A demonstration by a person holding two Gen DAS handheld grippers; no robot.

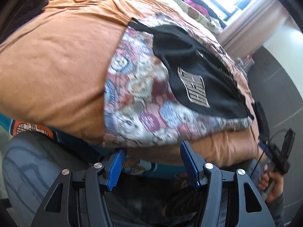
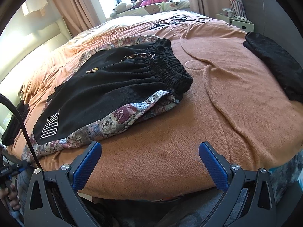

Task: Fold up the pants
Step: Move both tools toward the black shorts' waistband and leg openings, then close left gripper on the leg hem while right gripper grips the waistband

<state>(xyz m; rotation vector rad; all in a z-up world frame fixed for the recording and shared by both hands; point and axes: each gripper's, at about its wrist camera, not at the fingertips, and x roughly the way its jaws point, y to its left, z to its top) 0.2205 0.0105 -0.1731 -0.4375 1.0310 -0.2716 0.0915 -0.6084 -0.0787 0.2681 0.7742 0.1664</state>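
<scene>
Black shorts with patterned tapestry side panels point(image 2: 113, 87) lie folded on the orange blanket point(image 2: 217, 98), elastic waistband toward the far right, white logo at the near left. In the left wrist view the same shorts point(image 1: 191, 75) lie ahead, logo up, with the patterned fabric point(image 1: 136, 102) spread toward me. My left gripper point(image 1: 151, 149) is open at the bed's near edge, nothing between its blue pads. My right gripper point(image 2: 149, 151) is open too, hovering over bare blanket just right of the shorts' hem. A hand holds the right gripper's handle point(image 1: 278, 155) at the frame's right edge.
A folded black garment point(image 2: 276, 70) lies on the bed at the right. Another dark item point(image 2: 13, 124) sits at the bed's left edge. Cables and glasses point(image 2: 176, 20) lie far back, soft toys point(image 2: 151, 5) by the window. A nightstand point(image 2: 238, 20) stands at the far right.
</scene>
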